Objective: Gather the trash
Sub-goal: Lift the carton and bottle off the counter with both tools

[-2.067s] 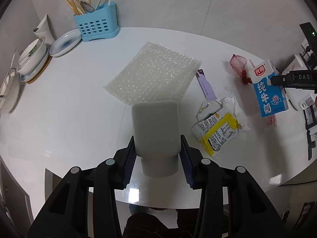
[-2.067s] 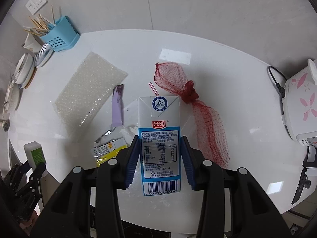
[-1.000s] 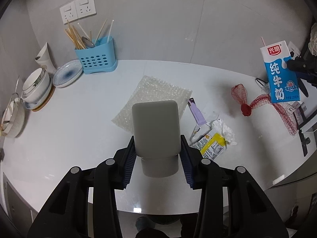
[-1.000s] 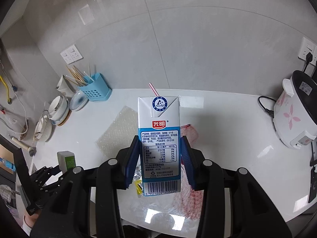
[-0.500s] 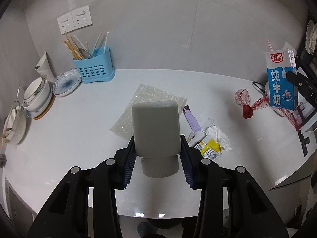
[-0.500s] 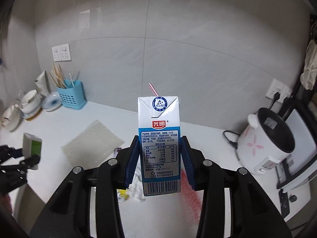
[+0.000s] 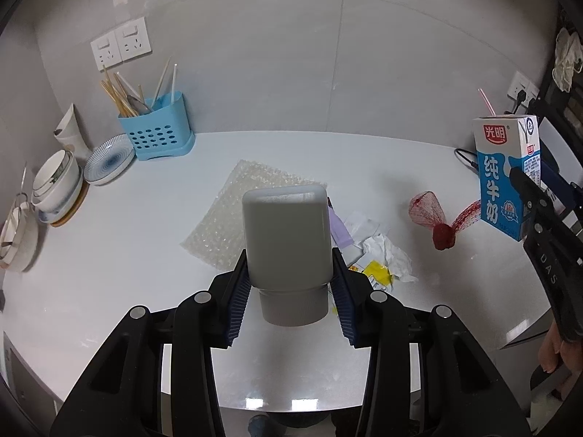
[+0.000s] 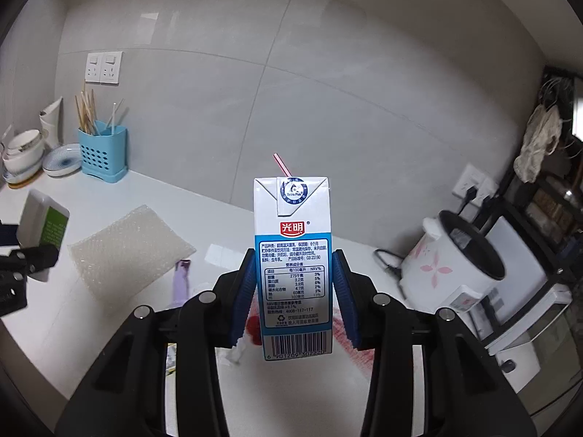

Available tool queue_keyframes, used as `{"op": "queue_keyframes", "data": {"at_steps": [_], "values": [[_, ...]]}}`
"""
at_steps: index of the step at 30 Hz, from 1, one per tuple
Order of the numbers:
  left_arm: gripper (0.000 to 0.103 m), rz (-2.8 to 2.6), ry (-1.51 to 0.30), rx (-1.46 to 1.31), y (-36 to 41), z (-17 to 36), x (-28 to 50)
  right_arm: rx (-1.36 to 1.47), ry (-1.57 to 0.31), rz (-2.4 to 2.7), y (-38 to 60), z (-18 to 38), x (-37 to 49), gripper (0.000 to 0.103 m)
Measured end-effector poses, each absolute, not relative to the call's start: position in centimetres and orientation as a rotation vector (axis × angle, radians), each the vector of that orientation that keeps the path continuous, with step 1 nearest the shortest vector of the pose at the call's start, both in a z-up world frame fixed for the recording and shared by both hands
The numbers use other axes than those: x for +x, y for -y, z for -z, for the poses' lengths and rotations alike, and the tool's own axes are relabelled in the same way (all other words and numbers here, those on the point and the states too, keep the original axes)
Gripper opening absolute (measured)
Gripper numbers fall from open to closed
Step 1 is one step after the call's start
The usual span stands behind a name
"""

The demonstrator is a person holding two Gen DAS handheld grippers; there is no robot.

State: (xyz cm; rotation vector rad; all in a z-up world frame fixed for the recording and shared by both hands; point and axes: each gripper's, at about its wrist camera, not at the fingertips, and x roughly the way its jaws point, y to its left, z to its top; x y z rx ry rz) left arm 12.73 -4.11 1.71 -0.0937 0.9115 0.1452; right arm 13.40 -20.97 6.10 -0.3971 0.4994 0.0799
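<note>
My left gripper (image 7: 289,295) is shut on a white plastic bottle (image 7: 287,240), held cap-down above the white table (image 7: 109,273); the bottle shows a green label in the right wrist view (image 8: 43,220). My right gripper (image 8: 295,293) is shut on a blue-and-white milk carton (image 8: 293,262) with a straw, held high above the table; the carton also shows in the left wrist view (image 7: 504,174). On the table lie a bubble wrap sheet (image 7: 240,218), a purple wrapper (image 7: 339,227), crumpled paper and a yellow packet (image 7: 379,258), and a red mesh net (image 7: 433,218).
A blue utensil holder (image 7: 156,131), a striped plate (image 7: 107,158) and stacked bowls (image 7: 54,185) stand at the back left. A white rice cooker (image 8: 455,258) with its cord stands at the right on a lower appliance.
Both grippers have risen and pulled back from the table with their loads. The milk carton now hangs higher and further right of the red net.
</note>
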Motion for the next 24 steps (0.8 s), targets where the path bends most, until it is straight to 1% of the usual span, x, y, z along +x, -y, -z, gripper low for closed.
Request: {"op": "queue_keyframes", "data": {"at_steps": [4,9,12,24], "values": [[0.041,-0.157,-0.908,-0.099,4.3,-1.7,12.6,-0.436,-0.447,-0.069,20.8,-5.8,12.2,0.039],[0.041,-0.19,-0.918,-0.109,4.6,-1.6,12.4,-0.555,-0.317,-0.021,19.9,-5.1,10.1,0.039],[0.041,-0.21,-0.923,-0.117,4.9,-1.6,12.2,-0.59,-0.285,-0.037,19.8,-4.6,9.4,0.039],[0.041,-0.251,-0.932,-0.145,6.1,-1.4,11.7,-0.61,-0.304,-0.104,20.9,-2.7,9.1,0.039]]}}
